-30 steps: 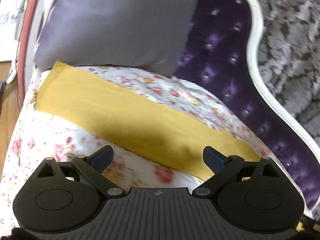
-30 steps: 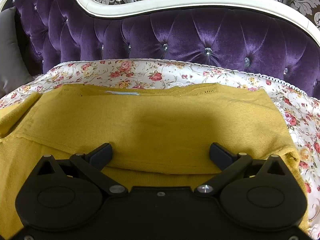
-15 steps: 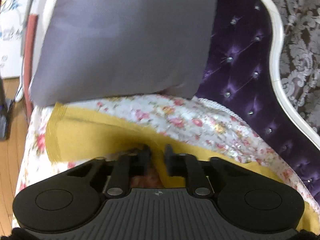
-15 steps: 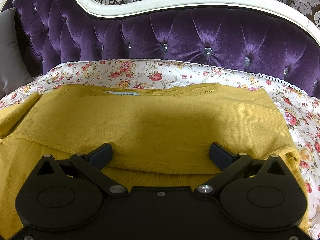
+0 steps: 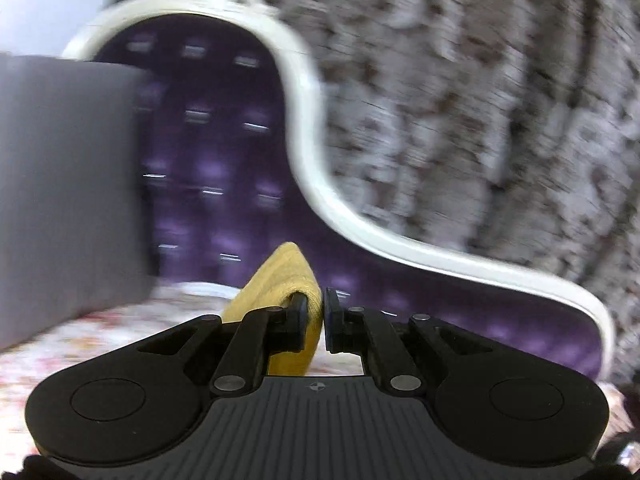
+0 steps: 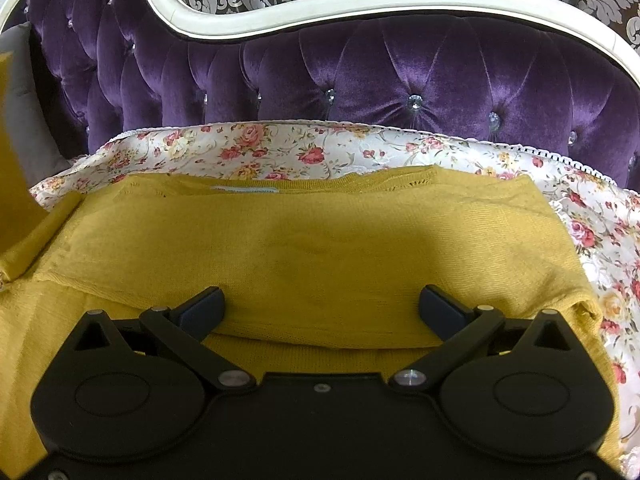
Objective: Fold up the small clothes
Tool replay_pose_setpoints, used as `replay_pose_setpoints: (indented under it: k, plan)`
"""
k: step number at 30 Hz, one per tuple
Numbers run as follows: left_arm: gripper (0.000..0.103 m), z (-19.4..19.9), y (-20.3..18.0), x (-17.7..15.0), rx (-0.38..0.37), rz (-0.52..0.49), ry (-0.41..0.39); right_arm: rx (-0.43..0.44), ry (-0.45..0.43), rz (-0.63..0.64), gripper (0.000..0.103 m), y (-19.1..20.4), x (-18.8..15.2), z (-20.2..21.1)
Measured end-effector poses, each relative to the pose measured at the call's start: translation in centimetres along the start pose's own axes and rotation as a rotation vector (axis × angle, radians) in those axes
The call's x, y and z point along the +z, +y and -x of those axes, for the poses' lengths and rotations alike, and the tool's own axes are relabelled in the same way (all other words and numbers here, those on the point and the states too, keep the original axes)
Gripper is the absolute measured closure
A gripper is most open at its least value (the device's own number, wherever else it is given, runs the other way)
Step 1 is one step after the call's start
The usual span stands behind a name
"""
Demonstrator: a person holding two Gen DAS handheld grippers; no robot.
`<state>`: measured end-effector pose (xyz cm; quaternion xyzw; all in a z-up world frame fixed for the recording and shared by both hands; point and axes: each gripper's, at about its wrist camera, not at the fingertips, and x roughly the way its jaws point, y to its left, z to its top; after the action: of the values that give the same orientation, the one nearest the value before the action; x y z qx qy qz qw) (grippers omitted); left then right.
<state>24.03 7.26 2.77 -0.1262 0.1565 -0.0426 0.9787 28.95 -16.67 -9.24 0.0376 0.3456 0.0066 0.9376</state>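
A mustard-yellow knit sweater (image 6: 320,248) lies on the floral sofa cover (image 6: 280,152), its right side folded over the body. My right gripper (image 6: 320,304) is open and hovers low over the folded part. My left gripper (image 5: 316,320) is shut on the sweater's left sleeve (image 5: 280,280) and holds it lifted off the seat. The lifted sleeve also shows at the left edge of the right wrist view (image 6: 14,152). The left wrist view is blurred by motion.
The purple tufted sofa back (image 6: 400,80) with its white frame (image 6: 320,4) rises behind the seat. A grey cushion (image 5: 64,184) stands at the left end. Patterned wallpaper (image 5: 480,100) is behind.
My left gripper went from open over the flat sleeve to shut on it, then lifted it up and swung toward the sofa back. The right gripper has not moved.
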Motion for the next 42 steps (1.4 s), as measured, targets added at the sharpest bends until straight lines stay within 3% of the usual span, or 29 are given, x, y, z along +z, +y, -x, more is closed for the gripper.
replay_pose_setpoints:
  k: [7, 9, 10, 11, 12, 19, 25, 32, 39, 42]
  plan:
    - [0.091, -5.5, -8.1, -4.8, -0.120, -0.064, 0.151, 0.011, -0.005, -0.012, 0.000, -0.3, -0.1, 0.0]
    - [0.060, -6.1, -9.4, -6.3, -0.159, -0.078, 0.197, 0.013, -0.005, -0.014, 0.000, -0.3, -0.2, -0.1]
    - [0.028, -6.4, -10.0, -6.9, -0.181, -0.085, 0.216, 0.014, -0.006, -0.015, 0.000, -0.3, -0.2, 0.0]
    - [0.009, -6.0, -10.3, -7.5, -0.204, -0.091, 0.227, 0.015, -0.006, -0.016, 0.000, -0.3, -0.2, -0.1]
    - [0.007, -5.6, -10.5, -7.7, -0.241, -0.118, 0.235, 0.016, -0.007, -0.018, 0.000, -0.3, -0.2, -0.1]
    - [0.006, -1.0, -10.0, -8.6, -0.280, -0.190, 0.204, 0.016, -0.007, -0.018, 0.000, -0.3, -0.2, -0.1]
    - [0.006, 0.4, -6.6, -11.2, -0.174, -0.250, 0.279, 0.014, -0.007, -0.017, 0.000, -0.3, -0.3, -0.1]
    - [0.006, -0.6, -3.0, -13.9, -0.068, -0.208, 0.359, 0.005, -0.003, -0.006, 0.000, -0.1, -0.3, -0.2]
    - [0.004, -0.9, -2.6, -15.0, -0.038, -0.232, 0.374, 0.007, 0.013, 0.021, 0.002, 0.1, 0.4, 0.2]
    - [0.003, -0.9, -2.4, -15.2, -0.048, -0.226, 0.375, -0.018, -0.055, 0.063, 0.010, 1.0, 0.9, 2.0]
